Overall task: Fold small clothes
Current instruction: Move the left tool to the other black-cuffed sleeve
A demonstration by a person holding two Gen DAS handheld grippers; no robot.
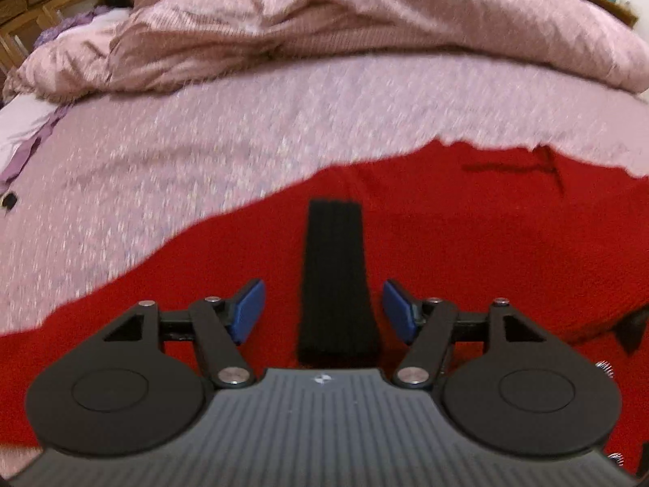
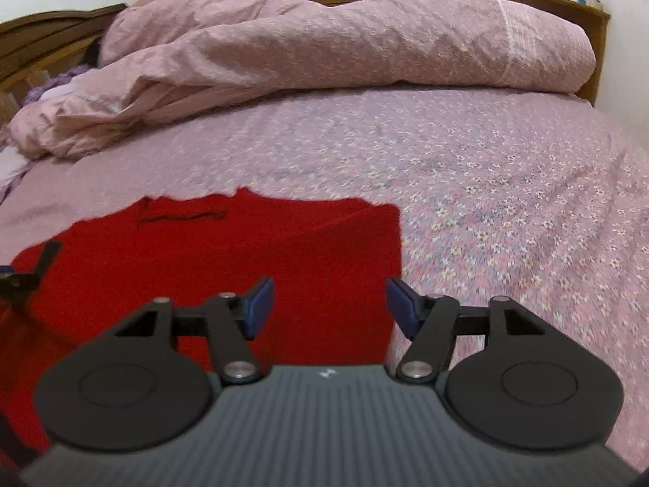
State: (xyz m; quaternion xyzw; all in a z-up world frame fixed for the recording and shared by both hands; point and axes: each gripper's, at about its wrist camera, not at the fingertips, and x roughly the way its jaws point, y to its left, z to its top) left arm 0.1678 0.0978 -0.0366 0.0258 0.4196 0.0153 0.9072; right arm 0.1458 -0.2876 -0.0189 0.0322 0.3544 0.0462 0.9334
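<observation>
Left gripper (image 1: 323, 310): your jaws stood wide apart, empty, over the red garment (image 1: 466, 251).
Right gripper (image 2: 328, 304): also spread, nothing held, above the garment's right edge.
Garment: lay flat on the flowered sheet (image 2: 507, 203); near edge cut off.
Black strip (image 1: 336, 280): blurred, lower end hidden.
Quilt (image 2: 324, 40): bunched behind.

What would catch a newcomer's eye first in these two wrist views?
The bright red garment spread flat on the near part of the pink floral bedsheet stands out first. In the left wrist view a black ribbed strip lies on it, between the open left gripper's fingers. Behind, a rumpled pink duvet is heaped across the far side of the bed.
</observation>
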